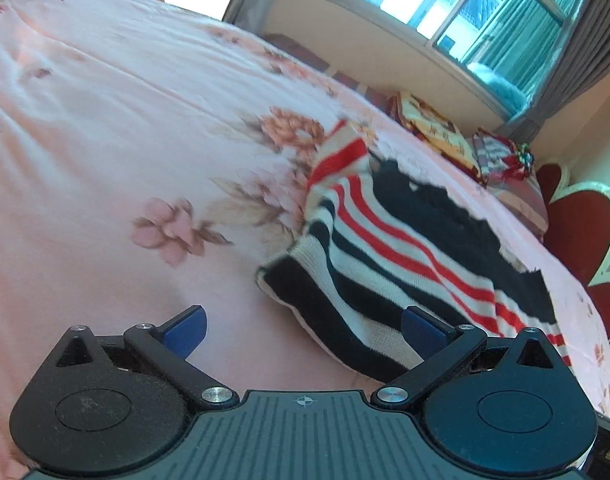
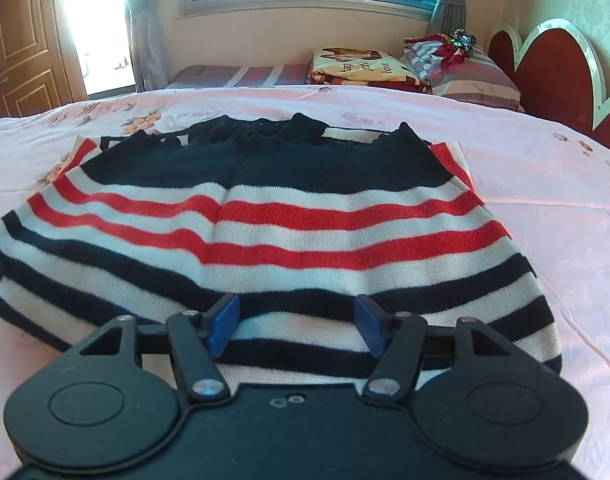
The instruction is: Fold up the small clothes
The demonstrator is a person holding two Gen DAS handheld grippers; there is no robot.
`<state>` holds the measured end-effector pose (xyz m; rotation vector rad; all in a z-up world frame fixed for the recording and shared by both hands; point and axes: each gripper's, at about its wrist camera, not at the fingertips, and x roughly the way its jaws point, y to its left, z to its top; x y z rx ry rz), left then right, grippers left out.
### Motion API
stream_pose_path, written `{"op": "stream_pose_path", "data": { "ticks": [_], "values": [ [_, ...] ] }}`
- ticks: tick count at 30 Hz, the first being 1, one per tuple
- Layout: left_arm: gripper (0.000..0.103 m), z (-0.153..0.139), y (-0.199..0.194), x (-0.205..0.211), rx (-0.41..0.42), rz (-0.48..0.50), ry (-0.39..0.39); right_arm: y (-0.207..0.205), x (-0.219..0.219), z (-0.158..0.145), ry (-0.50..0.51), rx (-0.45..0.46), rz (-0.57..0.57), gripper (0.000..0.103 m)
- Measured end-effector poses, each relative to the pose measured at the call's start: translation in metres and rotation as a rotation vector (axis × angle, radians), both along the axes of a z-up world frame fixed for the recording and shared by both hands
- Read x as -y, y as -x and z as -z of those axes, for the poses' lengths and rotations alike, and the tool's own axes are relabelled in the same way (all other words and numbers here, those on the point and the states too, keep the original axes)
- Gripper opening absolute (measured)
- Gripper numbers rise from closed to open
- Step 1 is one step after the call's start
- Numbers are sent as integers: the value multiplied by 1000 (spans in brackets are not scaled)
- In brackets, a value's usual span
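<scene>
Half the striped sweater (image 1: 405, 248) blurs past the left gripper (image 1: 303, 330).

Ribbed knit sweater (image 2: 265, 216), smooth cotton bedsheet (image 2: 545, 184), glossy wooden door (image 2: 17, 40)

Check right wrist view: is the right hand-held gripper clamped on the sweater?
No: the right hand-held gripper stands open above the striped sweater, pinching nothing.

A wide bed (image 2: 525, 168) spread with a pale pink sheet printed with faded flowers carries everything. A small knitted sweater (image 2: 265, 216) with navy, white and red stripes lies flat in the middle of it. At the far edge, beside the red scalloped headboard (image 2: 557, 76), rest a striped pillow (image 2: 477, 76) and a folded yellow cartoon-print blanket (image 2: 361, 66).
</scene>
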<state>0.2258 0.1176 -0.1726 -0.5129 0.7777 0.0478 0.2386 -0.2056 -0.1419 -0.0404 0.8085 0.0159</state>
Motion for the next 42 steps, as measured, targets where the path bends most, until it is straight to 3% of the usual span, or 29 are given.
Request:
{"op": "stream_pose_path", "data": {
  "ticks": [7,13,16,19,22,27,33,42],
  "values": [
    [103,-44,-12,21,115,109,-34,-2,4,-10,-74,15,32,62],
    [103,-27,-45,66,93,219,-52,-5,-10,-12,-52,21,-2,61],
    [103,-4,-54,69,16,216,-98,-9,-6,-4,-23,-19,11,59],
    [102,6,-41,65,16,241,-164,-4,12,2,1,-23,21,58],
    [102,6,-32,60,20,244,-151,1,26,3,31,-15,32,58],
    [103,-10,-42,60,31,200,-87,-2,39,-11,-19,21,74,58],
    [103,-19,-83,77,68,222,-97,-39,35,-22,-11,56,61,58],
    [103,-2,-141,87,31,206,-175,-94,38,-14,41,53,70,58]
  ]
}}
